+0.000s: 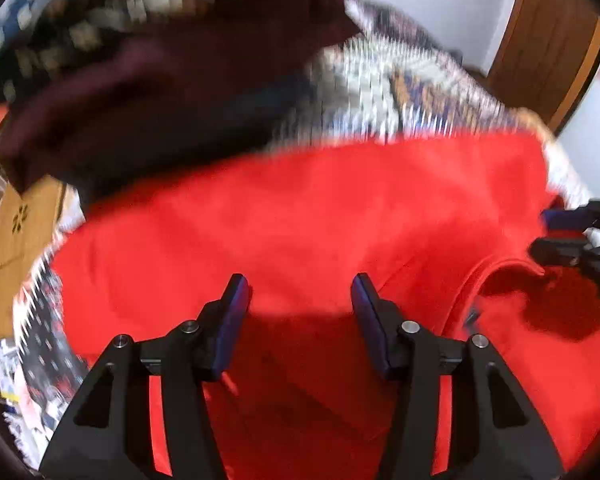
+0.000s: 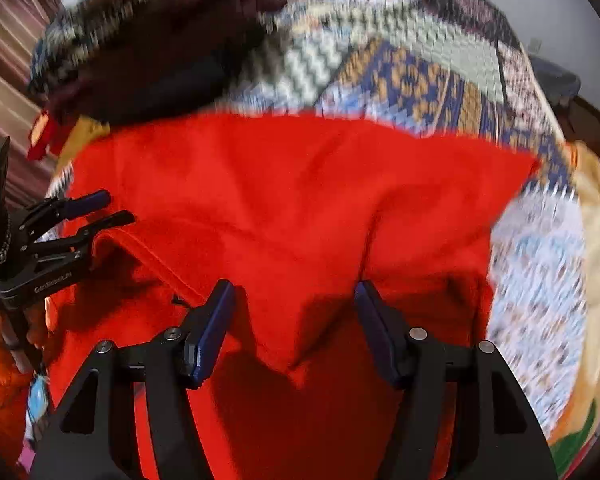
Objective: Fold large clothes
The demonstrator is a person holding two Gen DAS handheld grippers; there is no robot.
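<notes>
A large red garment point(image 1: 300, 208) lies spread on a patterned bedspread point(image 1: 420, 96); it fills the middle of the right wrist view point(image 2: 300, 200) too. Its neck opening point(image 1: 512, 276) is at the right of the left wrist view and at the left of the right wrist view point(image 2: 140, 248). My left gripper point(image 1: 300, 296) is open above the cloth, holding nothing. My right gripper point(image 2: 296, 304) is open above the cloth, holding nothing. Each gripper shows in the other's view: the right one point(image 1: 572, 236), the left one point(image 2: 92, 216). Both views are motion-blurred.
A dark maroon garment point(image 1: 160, 100) lies at the far left of the bedspread, also in the right wrist view point(image 2: 160, 48). A brown cardboard box point(image 1: 24, 232) stands at the left. A wooden door point(image 1: 548, 40) is at the back right.
</notes>
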